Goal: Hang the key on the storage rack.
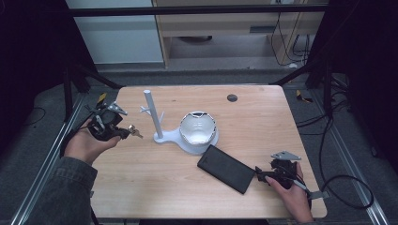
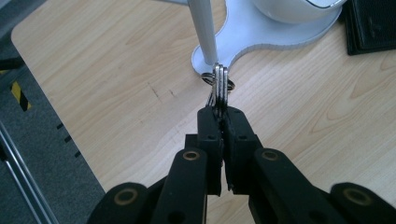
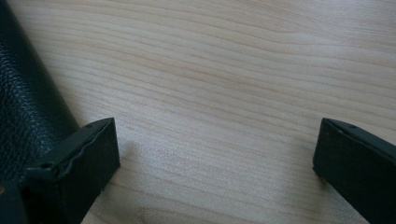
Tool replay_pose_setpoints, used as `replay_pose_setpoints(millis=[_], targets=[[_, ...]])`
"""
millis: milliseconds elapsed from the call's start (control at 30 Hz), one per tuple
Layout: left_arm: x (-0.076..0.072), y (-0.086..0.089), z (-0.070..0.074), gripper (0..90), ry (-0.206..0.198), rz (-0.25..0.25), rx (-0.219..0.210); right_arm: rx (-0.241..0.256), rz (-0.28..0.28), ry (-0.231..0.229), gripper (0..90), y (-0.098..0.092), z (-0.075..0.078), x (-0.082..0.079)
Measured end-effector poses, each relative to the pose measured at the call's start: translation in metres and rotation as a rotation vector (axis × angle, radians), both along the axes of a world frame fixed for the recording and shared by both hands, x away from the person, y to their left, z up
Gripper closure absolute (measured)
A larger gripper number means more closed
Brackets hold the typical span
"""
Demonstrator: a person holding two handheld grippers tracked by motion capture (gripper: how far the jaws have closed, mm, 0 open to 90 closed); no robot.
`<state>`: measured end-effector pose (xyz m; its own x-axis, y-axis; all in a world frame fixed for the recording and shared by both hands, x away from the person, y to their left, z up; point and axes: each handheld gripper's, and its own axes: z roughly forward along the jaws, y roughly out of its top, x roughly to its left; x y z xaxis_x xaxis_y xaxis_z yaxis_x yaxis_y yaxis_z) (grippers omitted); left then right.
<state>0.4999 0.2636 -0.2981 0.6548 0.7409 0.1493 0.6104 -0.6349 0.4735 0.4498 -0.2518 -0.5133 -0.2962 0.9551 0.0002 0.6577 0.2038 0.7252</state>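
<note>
Lower right of the high view: right tongs (image 1: 259, 176) spread, idle beside the black case (image 1: 226, 168). Left centre: left tongs (image 1: 123, 132) pinching the keys (image 1: 135, 131) above the table (image 1: 263, 112). Likely next: carry the ring onto a peg of the white stand (image 1: 155, 117).

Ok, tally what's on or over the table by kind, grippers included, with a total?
Grippers: 2, the left gripper and the right gripper
Keys in a bunch: 1, clamped in the left gripper
White stand with a post and pegs: 1
White bowl on the stand's base: 1
Black case: 1
Total: 6
</note>
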Motion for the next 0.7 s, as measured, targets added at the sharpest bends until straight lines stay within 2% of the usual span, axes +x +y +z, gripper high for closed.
replay_pose_setpoints(millis=[233,700], targets=[[0.014,-0.009,0.016,86.3,-0.017,-0.006,0.035,-0.005,0.004,0.001,0.5,0.0,0.0,0.0],[0.027,-0.012,0.037,86.3,-0.033,0.017,0.032,-0.007,0.008,0.001,0.5,-0.001,0.0,0.001]])
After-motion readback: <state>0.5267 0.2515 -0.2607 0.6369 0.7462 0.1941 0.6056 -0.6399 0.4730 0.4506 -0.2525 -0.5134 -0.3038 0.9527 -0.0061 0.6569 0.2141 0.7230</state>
